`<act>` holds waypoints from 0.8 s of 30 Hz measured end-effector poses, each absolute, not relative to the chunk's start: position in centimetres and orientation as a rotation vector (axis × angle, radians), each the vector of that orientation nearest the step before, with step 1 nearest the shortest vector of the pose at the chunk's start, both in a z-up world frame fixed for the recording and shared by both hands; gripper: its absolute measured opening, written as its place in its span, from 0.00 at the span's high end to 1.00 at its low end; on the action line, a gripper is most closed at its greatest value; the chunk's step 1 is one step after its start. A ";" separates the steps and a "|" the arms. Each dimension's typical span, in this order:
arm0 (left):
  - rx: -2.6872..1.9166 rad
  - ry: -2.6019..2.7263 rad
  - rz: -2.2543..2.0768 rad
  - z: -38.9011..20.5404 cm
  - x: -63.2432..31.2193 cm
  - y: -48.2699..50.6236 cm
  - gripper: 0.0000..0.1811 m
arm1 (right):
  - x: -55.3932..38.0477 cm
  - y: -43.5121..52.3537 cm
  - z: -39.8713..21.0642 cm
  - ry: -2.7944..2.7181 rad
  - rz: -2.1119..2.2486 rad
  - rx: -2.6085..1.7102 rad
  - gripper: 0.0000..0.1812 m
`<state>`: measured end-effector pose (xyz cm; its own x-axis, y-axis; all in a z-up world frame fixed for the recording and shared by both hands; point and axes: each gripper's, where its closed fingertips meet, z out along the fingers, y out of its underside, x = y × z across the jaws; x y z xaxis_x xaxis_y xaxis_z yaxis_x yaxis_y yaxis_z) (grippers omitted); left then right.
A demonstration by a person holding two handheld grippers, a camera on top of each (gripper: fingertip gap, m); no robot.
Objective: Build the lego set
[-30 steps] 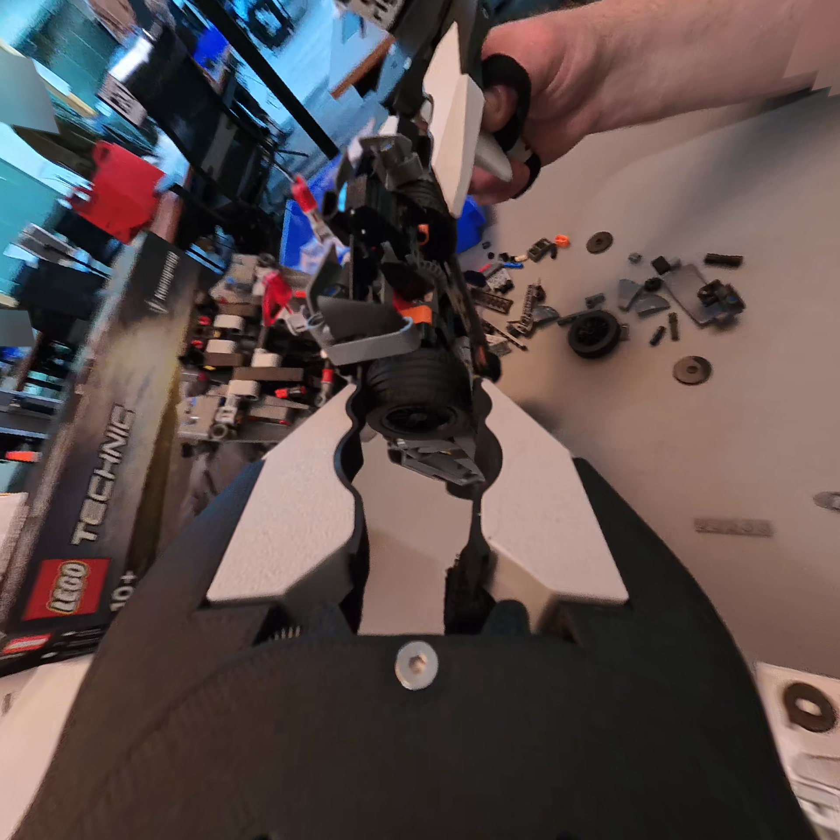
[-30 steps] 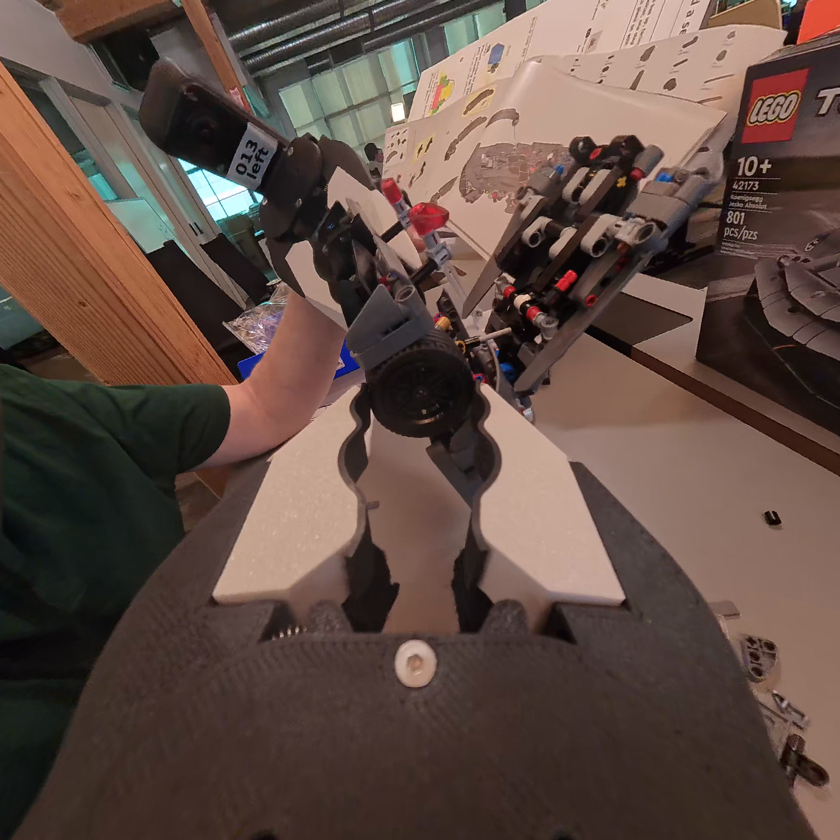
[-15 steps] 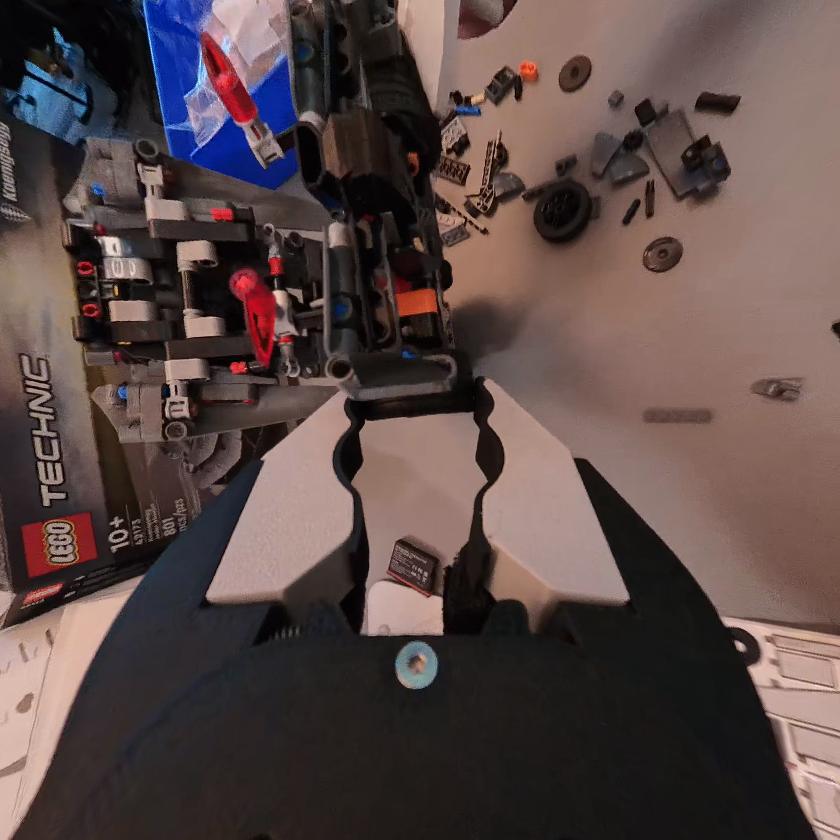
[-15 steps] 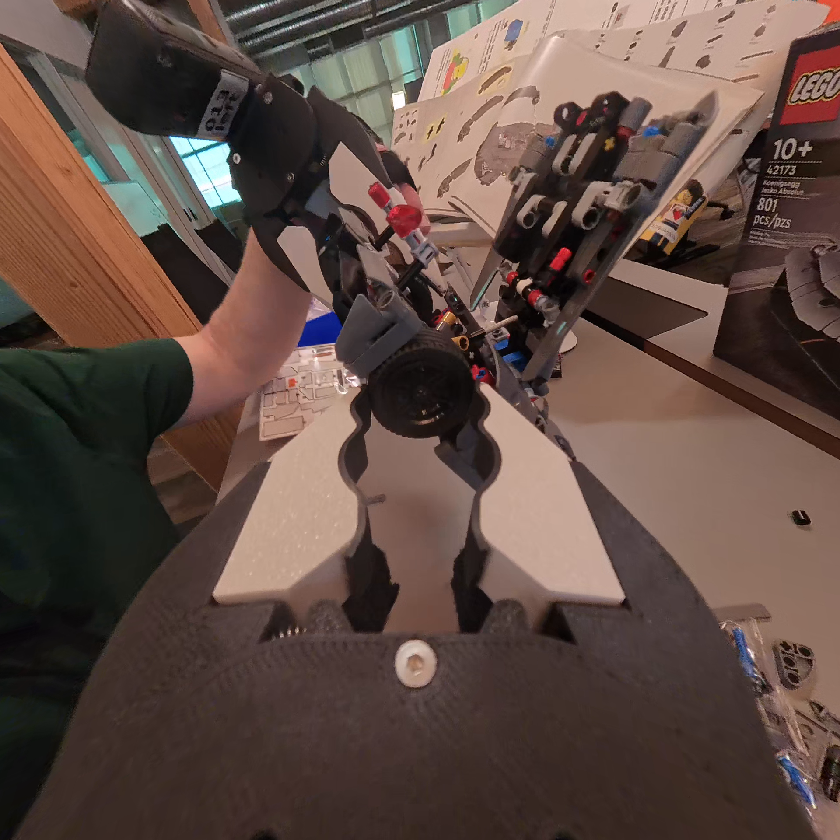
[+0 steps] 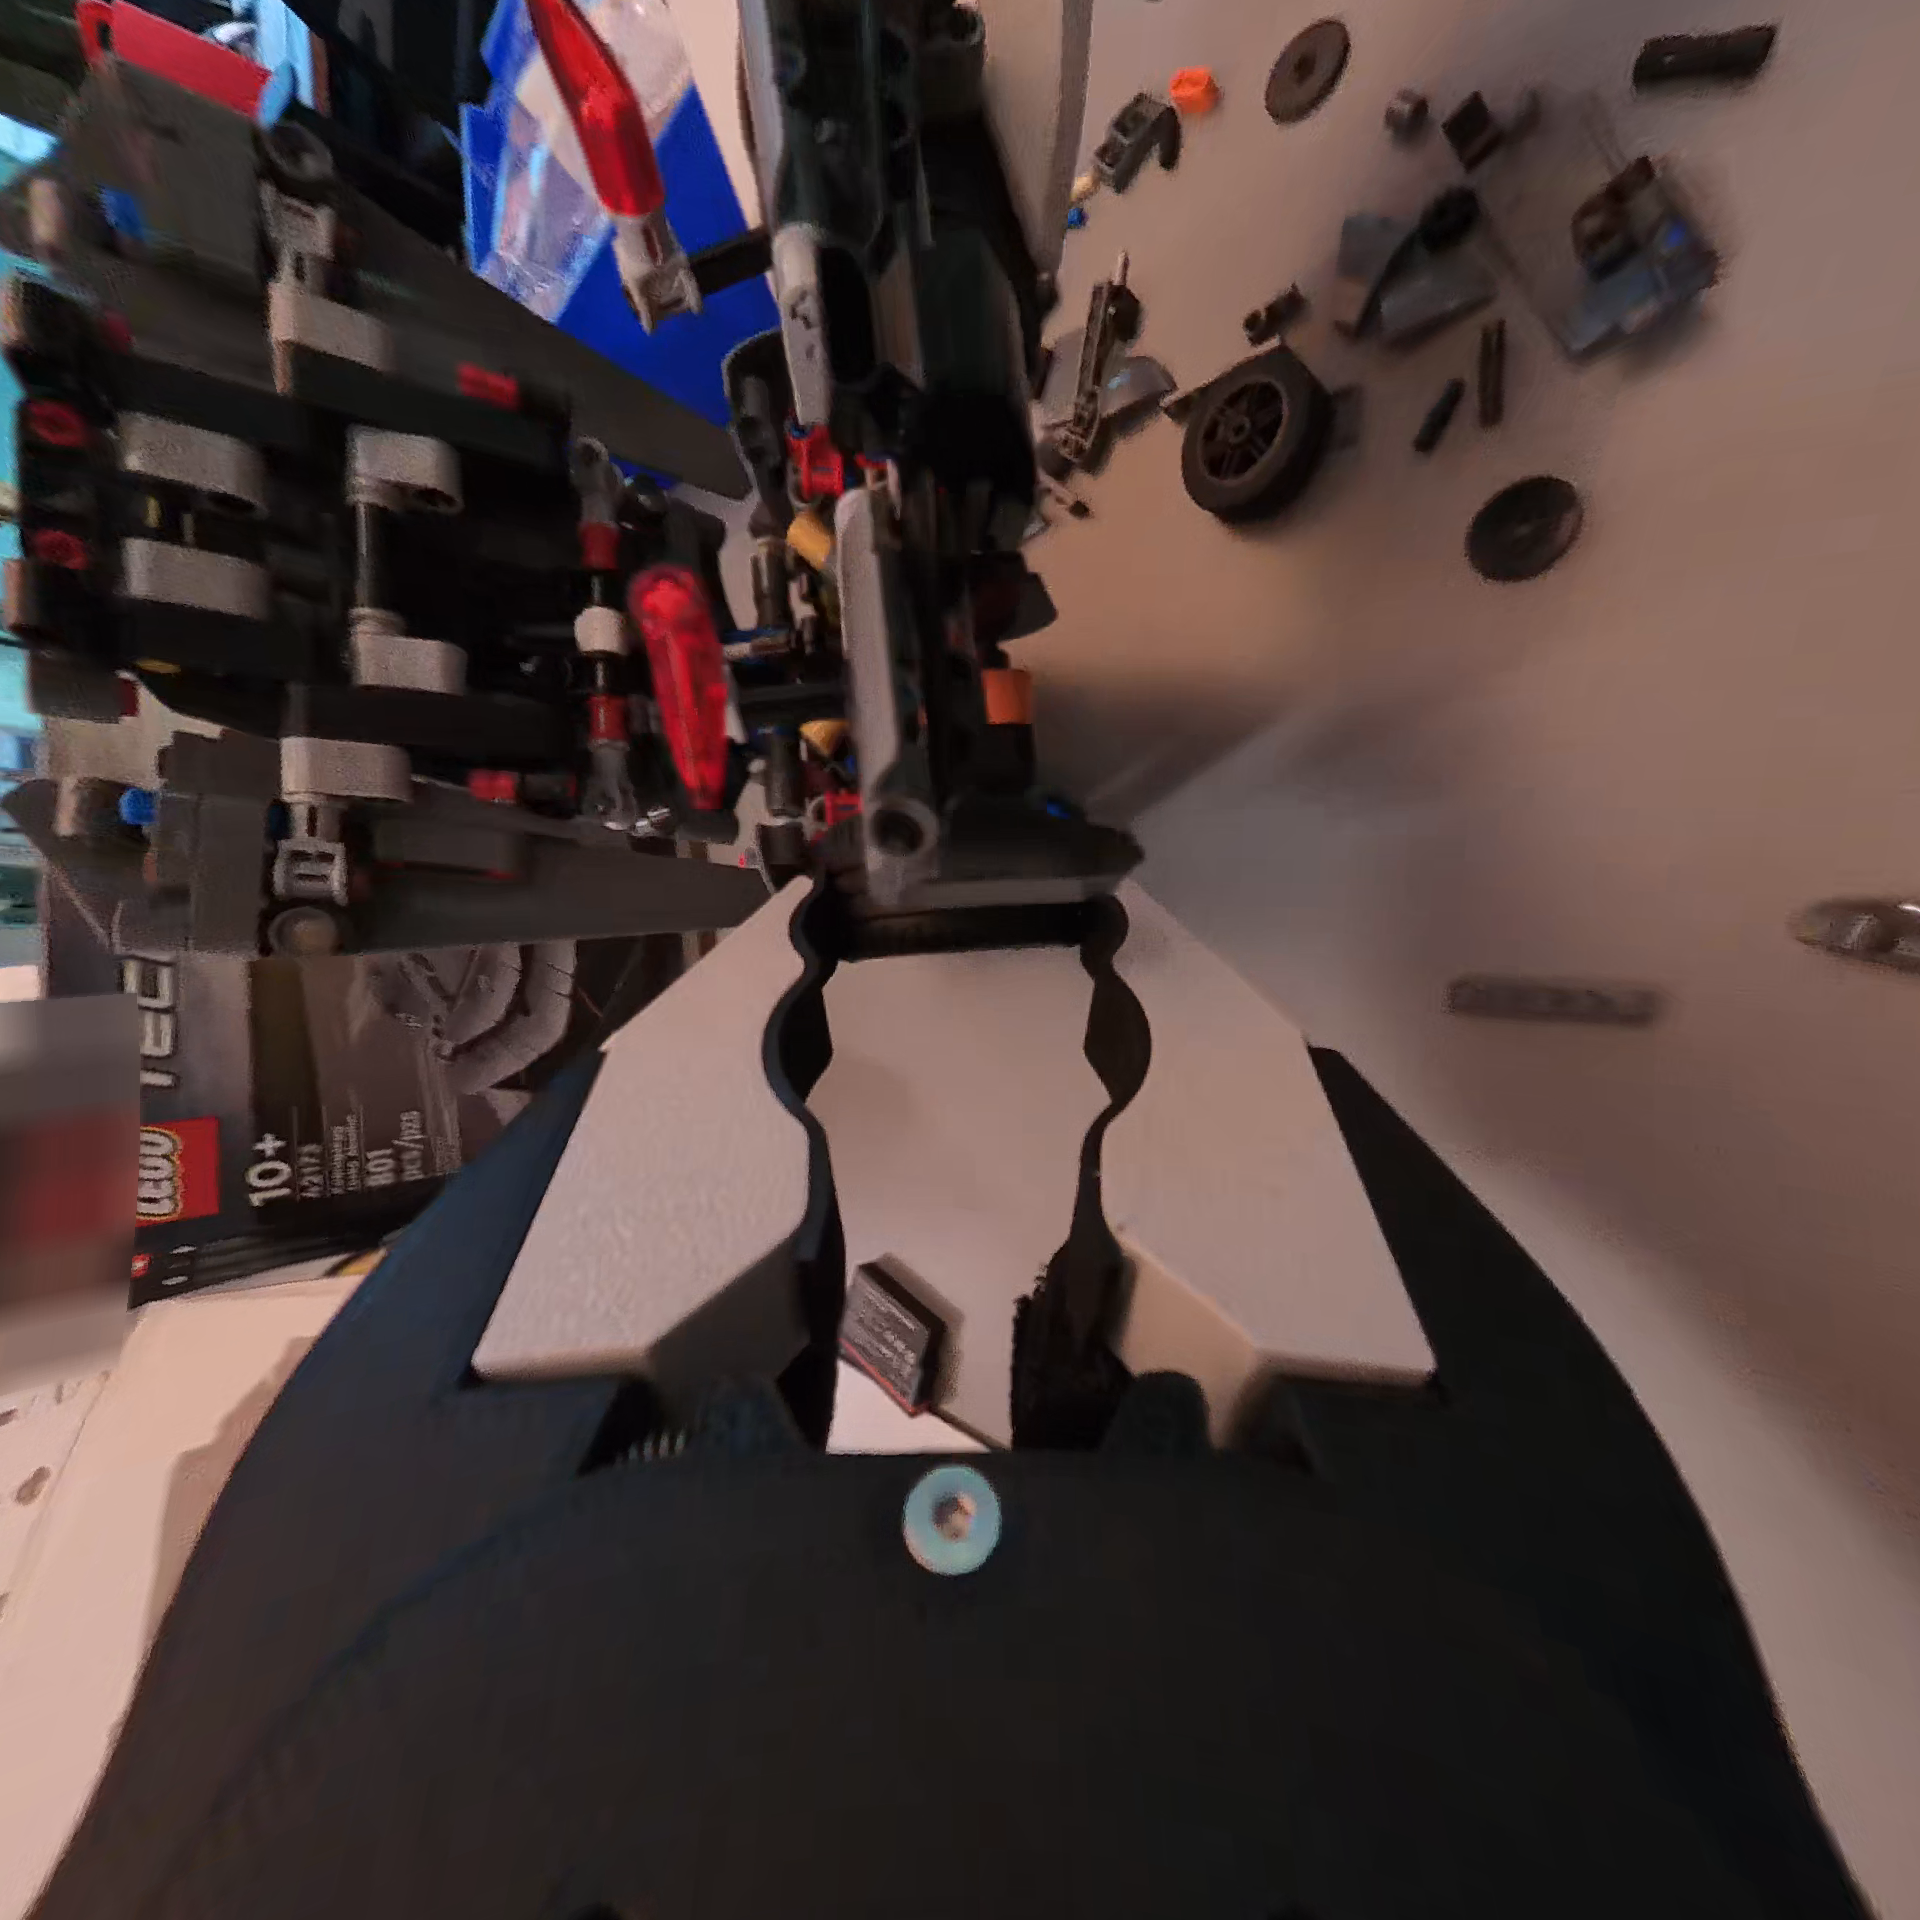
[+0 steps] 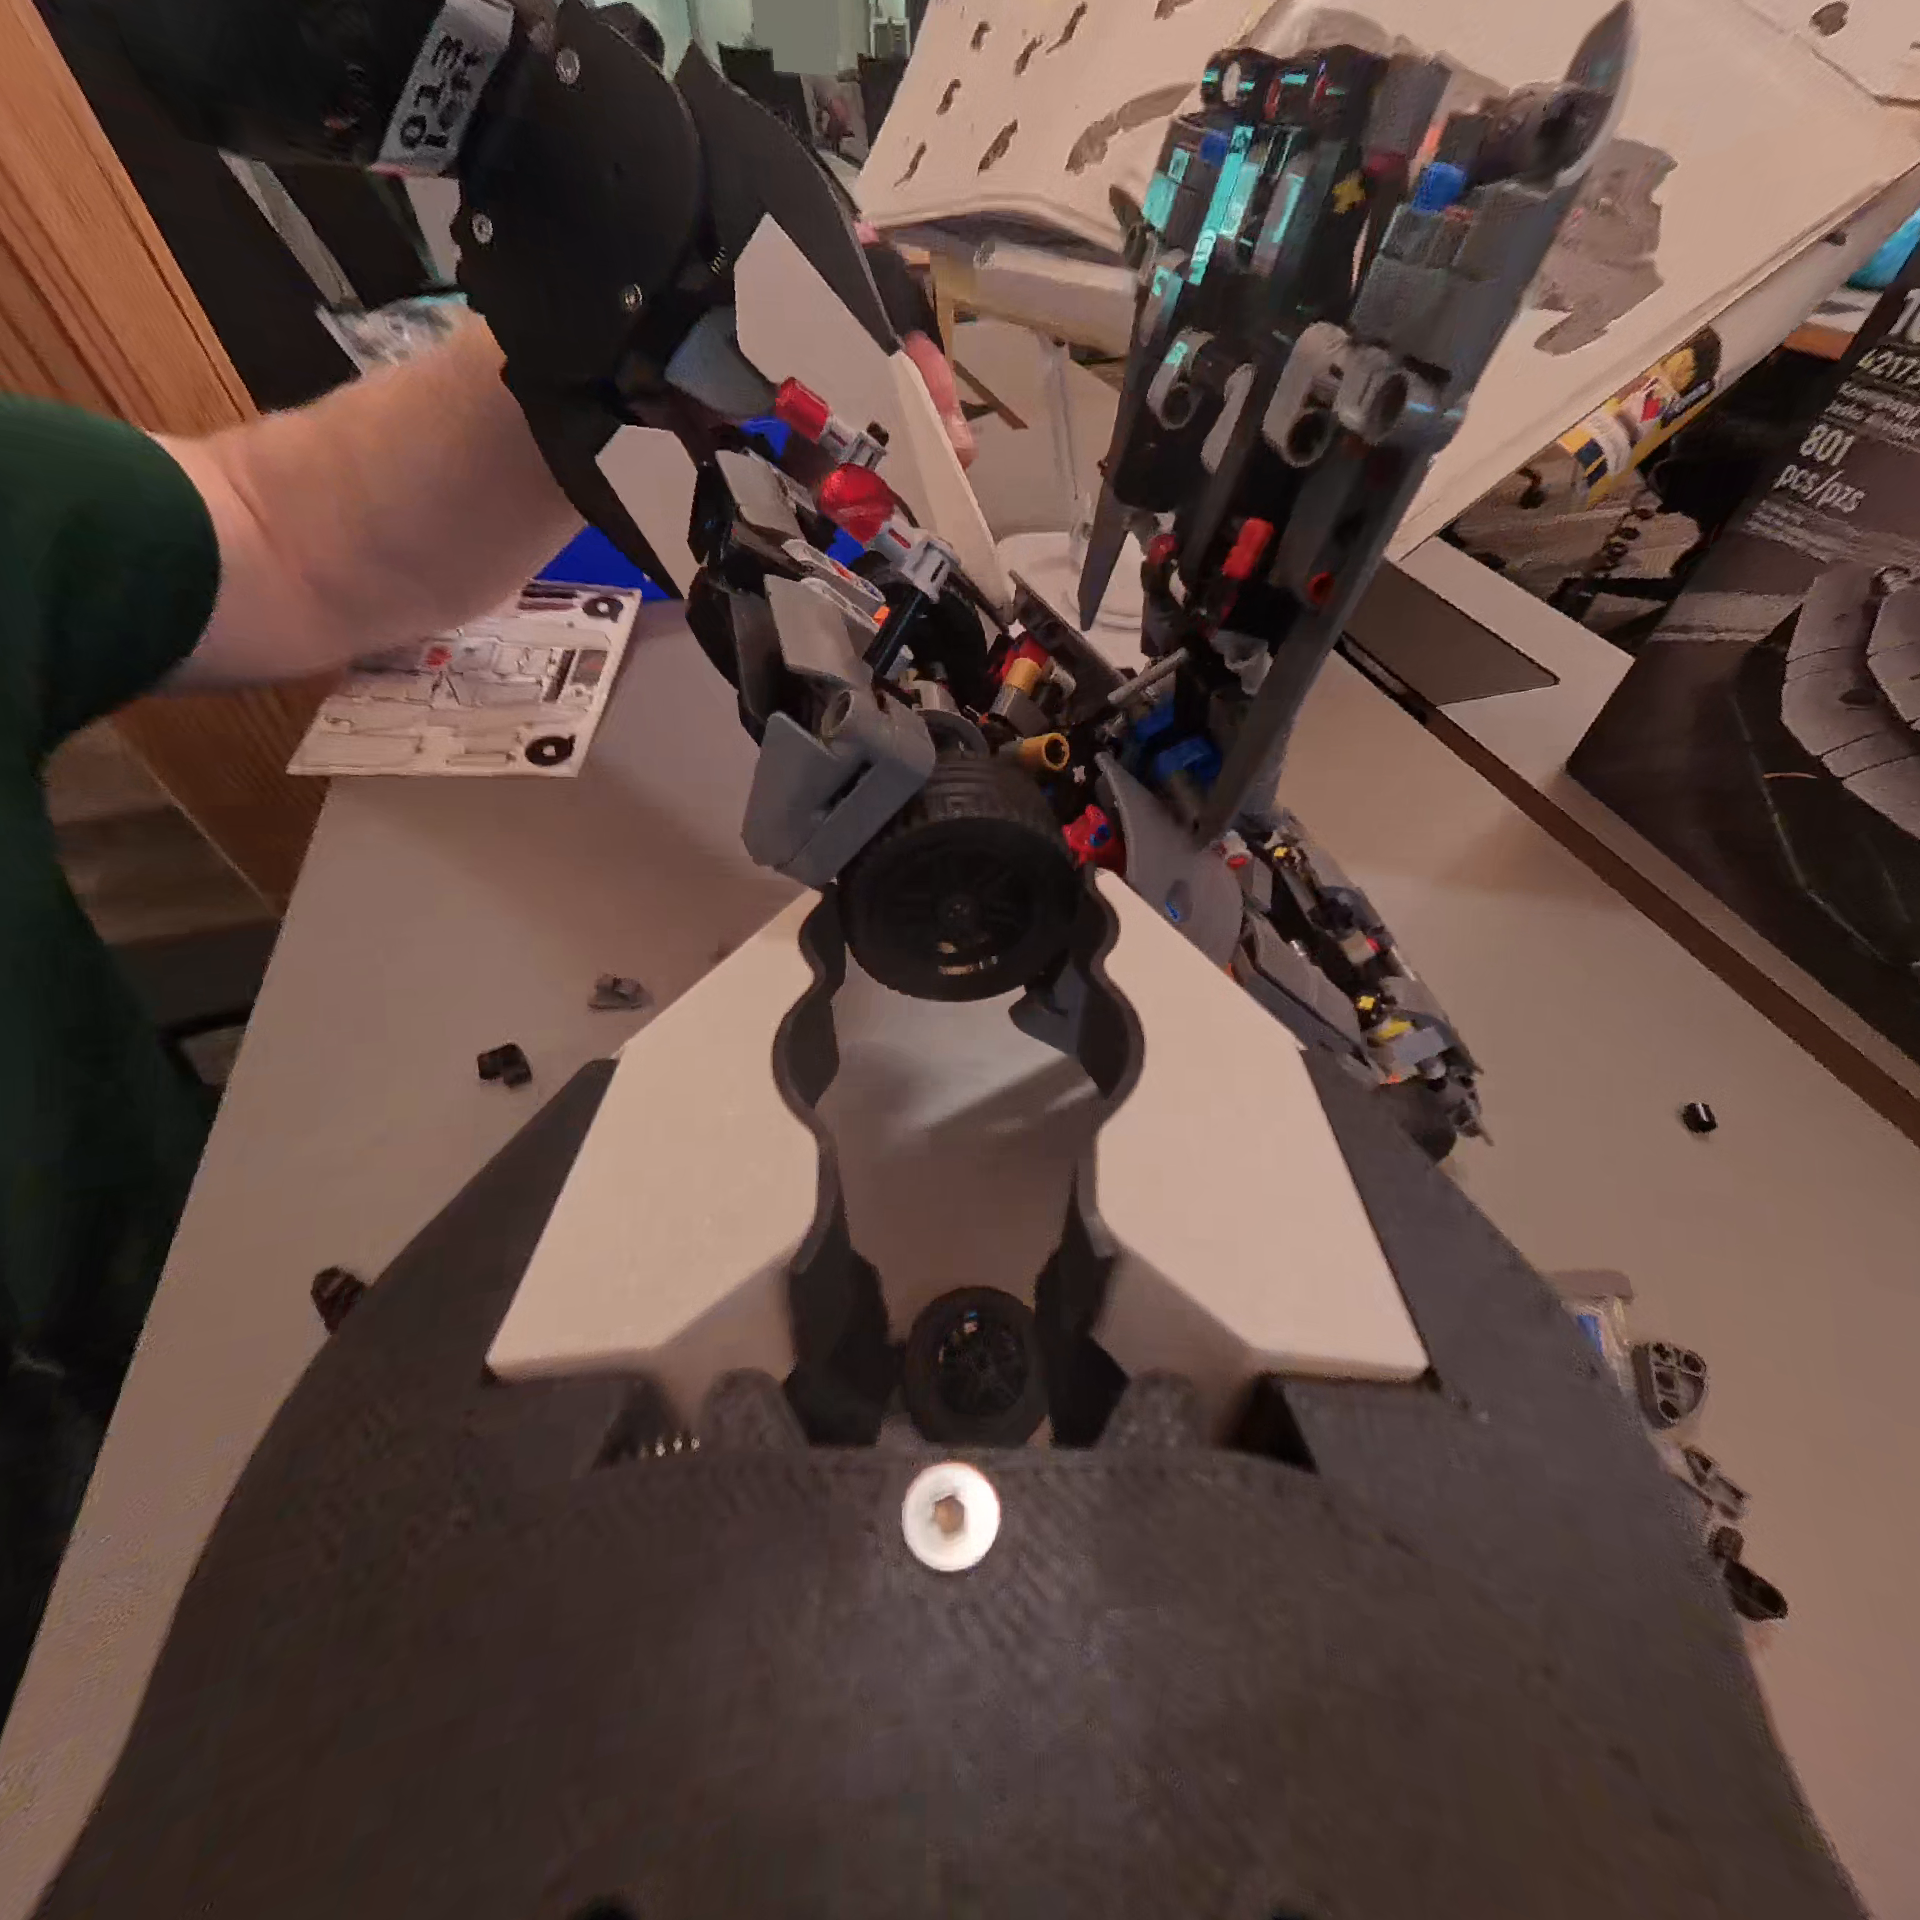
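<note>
The part-built grey and black Lego car (image 6: 935, 707) hangs between both grippers above the white table (image 6: 520, 935). My right gripper (image 6: 961, 920) is shut on its black front wheel (image 6: 961, 904). My left gripper (image 5: 956, 920) is shut on the car's other end, on a black tyre seen edge-on under a grey fender (image 5: 883, 727). It also shows in the right wrist view (image 6: 831, 499), held by a bare forearm. A hinged grey body panel (image 6: 1299, 364) stands open on the car; it shows in the left wrist view (image 5: 312, 582).
Loose parts (image 5: 1507, 260), a spare wheel (image 5: 1257, 442) and a black disc (image 5: 1522, 530) lie on the table. The spare wheel shows under the right gripper (image 6: 971, 1361). The Lego box (image 6: 1818, 727), open instruction booklet (image 6: 1143, 104) and sticker sheet (image 6: 468, 686) stand around. My hands' fingertips stand some 9 cm from each other.
Both grippers have kept hold of the car. The car has come down closer to the table and tilted, and the left gripper now points down at the table.
</note>
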<state>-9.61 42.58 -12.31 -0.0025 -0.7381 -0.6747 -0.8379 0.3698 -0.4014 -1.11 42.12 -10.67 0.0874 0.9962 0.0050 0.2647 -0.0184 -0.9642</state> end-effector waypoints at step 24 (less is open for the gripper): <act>-1.376 1.887 0.298 -24.3 -11.5 44.1 0.76 | -2.1 42.0 -22.9 -1.703 0.482 -1.510 0.78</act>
<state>-11.49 44.06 -24.34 -0.1231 -0.7094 -0.6940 -0.8887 0.3900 -0.2410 -2.13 41.97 -22.90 0.0239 0.9518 0.3058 0.6502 0.2176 -0.7280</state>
